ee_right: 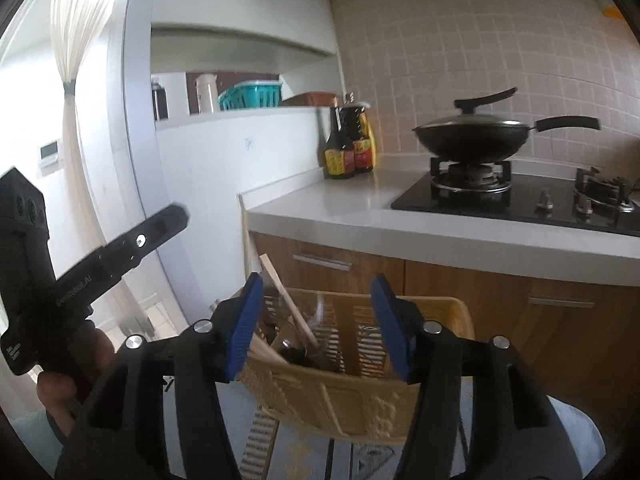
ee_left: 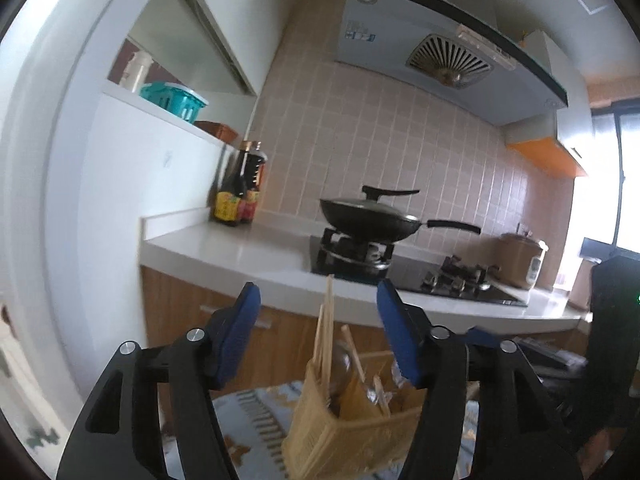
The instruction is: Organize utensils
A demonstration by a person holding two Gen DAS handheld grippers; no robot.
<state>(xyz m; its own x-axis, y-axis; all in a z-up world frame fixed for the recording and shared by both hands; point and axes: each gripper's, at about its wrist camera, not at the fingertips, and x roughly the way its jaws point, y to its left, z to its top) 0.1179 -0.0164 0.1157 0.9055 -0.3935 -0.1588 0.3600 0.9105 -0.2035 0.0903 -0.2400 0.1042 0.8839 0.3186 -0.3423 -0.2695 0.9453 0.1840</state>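
Note:
A tan slatted basket [ee_left: 344,440] stands on a patterned cloth, below and just beyond my left gripper [ee_left: 318,292]. The left jaws are open with nothing pressed between the blue pads. Wooden chopsticks [ee_left: 326,328] stick up out of the basket, beside a dark spoon-like utensil. In the right wrist view the same basket [ee_right: 360,400] sits in front of my right gripper [ee_right: 318,282], which is also open and holds nothing. A wooden utensil [ee_right: 288,300] and a dark utensil lean inside it. At the far left of that view a hand [ee_right: 56,392] holds the left gripper's black body [ee_right: 120,248].
Behind the basket runs a white counter [ee_right: 340,204] over wooden cabinet doors. A lidded black wok [ee_right: 472,136] sits on the gas hob. Two dark sauce bottles [ee_right: 348,148] stand in the corner. A rice cooker [ee_left: 520,260] stands at the far right, and a teal basket [ee_left: 176,100] on the shelf.

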